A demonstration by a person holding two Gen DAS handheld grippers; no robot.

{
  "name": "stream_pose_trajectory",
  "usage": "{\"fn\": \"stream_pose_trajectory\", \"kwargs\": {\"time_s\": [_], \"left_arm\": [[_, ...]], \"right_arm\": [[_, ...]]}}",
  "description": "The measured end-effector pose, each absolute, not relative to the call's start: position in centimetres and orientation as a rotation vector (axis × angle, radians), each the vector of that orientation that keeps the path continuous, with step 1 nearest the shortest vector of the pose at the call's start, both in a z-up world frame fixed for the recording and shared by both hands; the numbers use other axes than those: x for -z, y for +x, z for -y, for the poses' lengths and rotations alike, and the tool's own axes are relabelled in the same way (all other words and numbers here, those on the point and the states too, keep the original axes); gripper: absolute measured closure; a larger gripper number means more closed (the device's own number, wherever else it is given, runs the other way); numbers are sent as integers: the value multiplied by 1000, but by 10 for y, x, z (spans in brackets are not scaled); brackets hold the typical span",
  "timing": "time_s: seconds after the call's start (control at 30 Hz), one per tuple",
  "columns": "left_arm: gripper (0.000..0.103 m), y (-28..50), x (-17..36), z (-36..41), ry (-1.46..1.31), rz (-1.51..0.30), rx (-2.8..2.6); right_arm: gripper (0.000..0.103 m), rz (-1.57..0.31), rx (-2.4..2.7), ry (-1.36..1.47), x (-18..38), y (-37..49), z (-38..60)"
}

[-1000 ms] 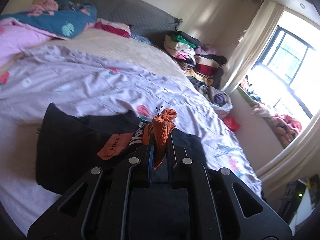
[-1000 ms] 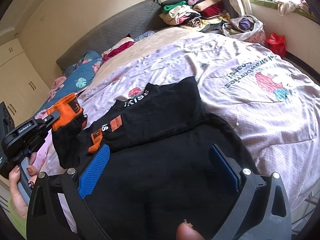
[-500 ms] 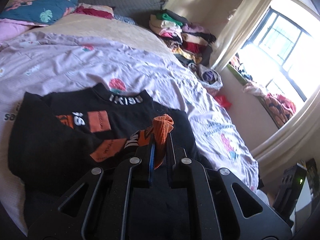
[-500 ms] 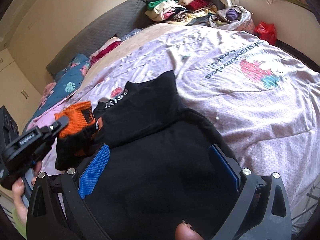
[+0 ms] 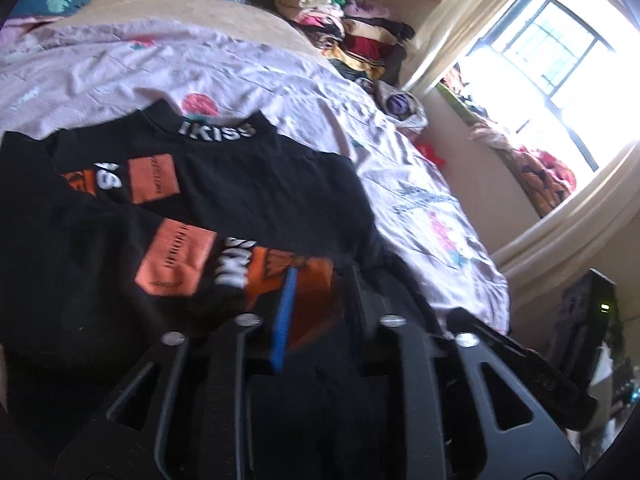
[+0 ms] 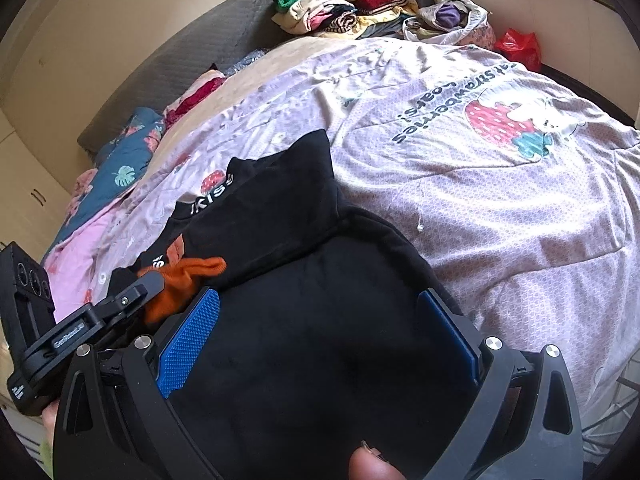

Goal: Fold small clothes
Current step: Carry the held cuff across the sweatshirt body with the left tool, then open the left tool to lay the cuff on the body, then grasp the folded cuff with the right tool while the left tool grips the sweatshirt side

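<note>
A black sweatshirt (image 5: 248, 176) with an "IKISS" collar and orange patches lies on the lilac bed sheet (image 5: 240, 68). One sleeve is laid across its body. My left gripper (image 5: 320, 284) is low over the shirt and its jaws are opening. The sleeve's orange cuff (image 5: 308, 280) lies loose between them, not pressed. The right wrist view shows the same left gripper (image 6: 150, 284) at the orange cuff (image 6: 188, 280). My right gripper (image 6: 320, 300) is open wide just above the sweatshirt's (image 6: 312, 320) lower part, with only black cloth beneath it.
A heap of folded clothes (image 6: 340, 8) is stacked at the bed's far corner beside a full bag (image 6: 448, 20) and a red bag (image 6: 518, 46). Pillows (image 6: 120, 168) lie at the headboard. A bright window (image 5: 560, 52) is on the right. A fingertip (image 6: 372, 464) shows at the bottom edge.
The left gripper carried the orange cuff down and across onto the shirt's body, then its jaws parted from the cuff. The right gripper sank a little toward the black cloth.
</note>
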State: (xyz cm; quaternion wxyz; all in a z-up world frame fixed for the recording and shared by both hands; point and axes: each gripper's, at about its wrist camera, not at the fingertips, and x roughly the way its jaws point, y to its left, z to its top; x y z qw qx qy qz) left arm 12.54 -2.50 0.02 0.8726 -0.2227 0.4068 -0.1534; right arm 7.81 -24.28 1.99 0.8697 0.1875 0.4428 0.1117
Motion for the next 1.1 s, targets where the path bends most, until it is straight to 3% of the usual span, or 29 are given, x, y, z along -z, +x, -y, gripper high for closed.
{"fn": "stream_pose_trajectory", "kwargs": {"time_s": [0.13, 0.37, 0.43, 0.63, 0.7, 0.73, 0.77, 0.83, 1.1], "left_arm": [[63, 121, -8, 14, -448, -825, 303], [33, 116, -16, -43, -451, -786, 110], [30, 113, -15, -63, -474, -783, 63], [23, 99, -13, -121, -504, -764, -96], [23, 94, -12, -134, -507, -761, -126], [22, 91, -9, -143, -512, -766, -147], [20, 89, -8, -149, -520, -766, -160], [20, 85, -3, -163, -540, -767, -192], [20, 89, 11, -182, -588, -780, -220]], "right_arm": [[5, -953, -276, 373, -15, 84, 226], [5, -1009, -399, 283, -4, 95, 170], [6, -1017, -421, 261, -1, 98, 154], [29, -1077, -428, 288, 19, 118, 131], [47, -1080, -406, 290, 23, 123, 128], [68, -1077, -404, 279, 23, 124, 126], [79, -1071, -409, 266, 21, 124, 124], [93, -1039, -444, 256, 14, 123, 121], [94, -777, -590, 121, -80, 123, 115]]}}
